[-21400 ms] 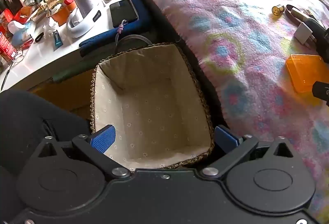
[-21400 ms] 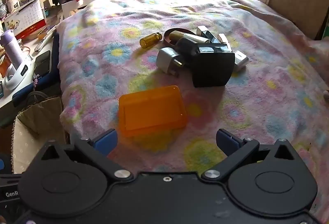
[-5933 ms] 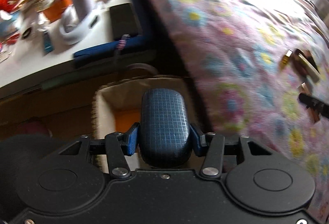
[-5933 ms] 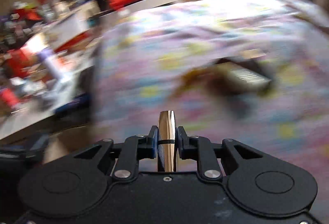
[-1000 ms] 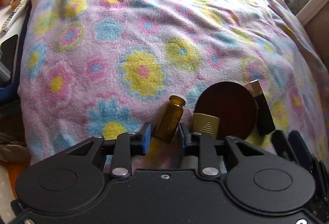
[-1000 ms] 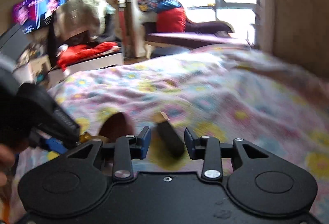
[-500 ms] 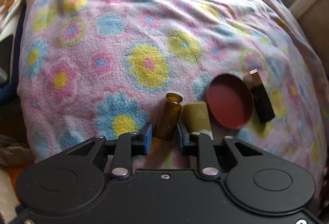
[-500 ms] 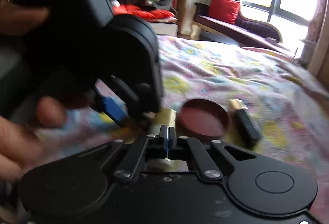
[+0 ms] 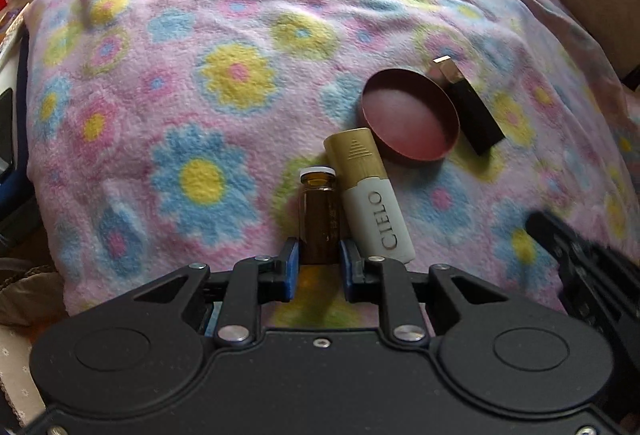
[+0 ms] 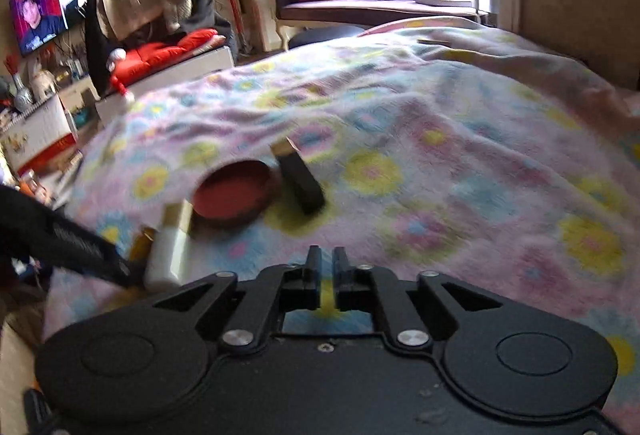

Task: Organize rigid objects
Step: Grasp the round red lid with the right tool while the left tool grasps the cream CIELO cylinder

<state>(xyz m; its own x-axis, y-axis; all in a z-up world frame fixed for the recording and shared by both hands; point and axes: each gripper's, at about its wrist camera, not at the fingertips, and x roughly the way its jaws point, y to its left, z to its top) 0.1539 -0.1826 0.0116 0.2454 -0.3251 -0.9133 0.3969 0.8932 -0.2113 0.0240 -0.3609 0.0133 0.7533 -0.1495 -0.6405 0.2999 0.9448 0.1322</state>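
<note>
While the amber vial (image 9: 319, 213) is being closed on by the left gripper (image 9: 319, 262) on the blanket (image 9: 224, 83), the empty right gripper (image 10: 327, 274) is being opened slightly.

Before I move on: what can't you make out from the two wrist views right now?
- Amber vial, left wrist view: its base is hidden between the closing left gripper fingers; pad contact unclear.
- Same vial, right wrist view: blurred, mostly behind the white-and-gold CIELO tube.
- Black rectangular case, right wrist view: motion blur hides detail.
- Basket, left wrist view: cut off by the left edge and the blanket; contents unseen.
- Right gripper: opening, nothing between its fingers.
</note>
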